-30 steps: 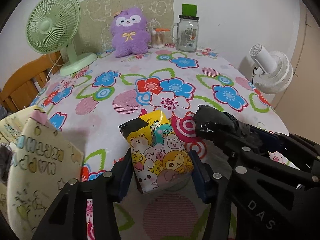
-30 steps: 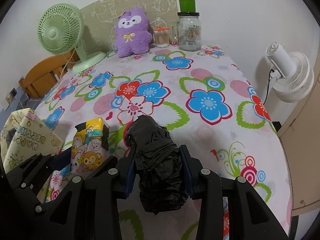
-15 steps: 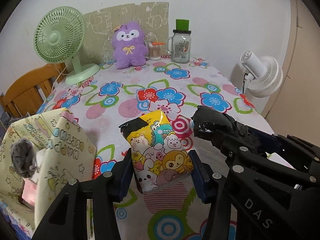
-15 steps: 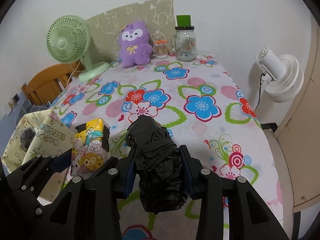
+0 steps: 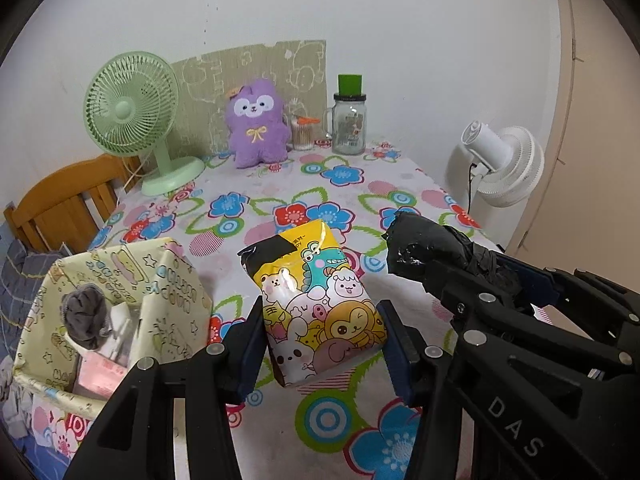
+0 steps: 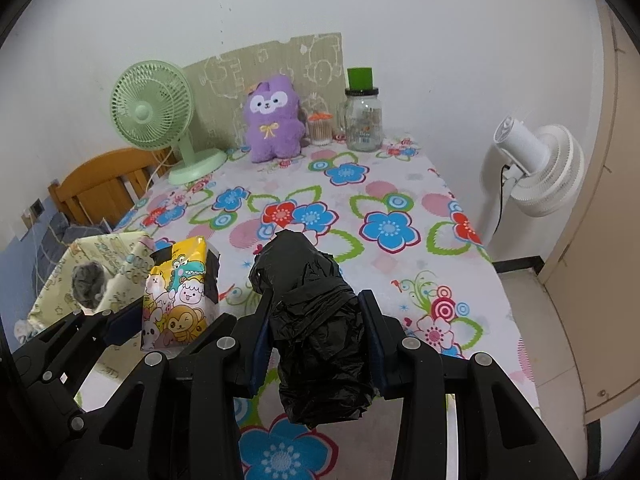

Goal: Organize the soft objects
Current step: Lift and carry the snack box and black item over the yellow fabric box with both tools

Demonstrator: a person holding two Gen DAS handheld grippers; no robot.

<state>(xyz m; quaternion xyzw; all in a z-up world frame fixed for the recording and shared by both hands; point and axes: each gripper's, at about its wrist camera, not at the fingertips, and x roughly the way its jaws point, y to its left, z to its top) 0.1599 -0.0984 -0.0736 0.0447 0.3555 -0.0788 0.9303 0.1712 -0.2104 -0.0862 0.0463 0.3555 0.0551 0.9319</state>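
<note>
Now both claws are rising off the flowered worktop (image 5: pixel 400 200), the left claw (image 5: pixel 322 340) gripping the cartoon tissue pack (image 5: pixel 316 304), the right claw (image 6: pixel 316 340) clamping the black bag roll (image 6: pixel 316 320), the gift-wrap box (image 5: pixel 172 300) at nine o'clock coming into view as their likely destination

A yellow cartoon-animal tissue pack (image 5: pixel 320 312) hangs tilted above the tablecloth. At its three o'clock, a crumpled black plastic bag bundle (image 6: pixel 320 328) hangs too.
</note>
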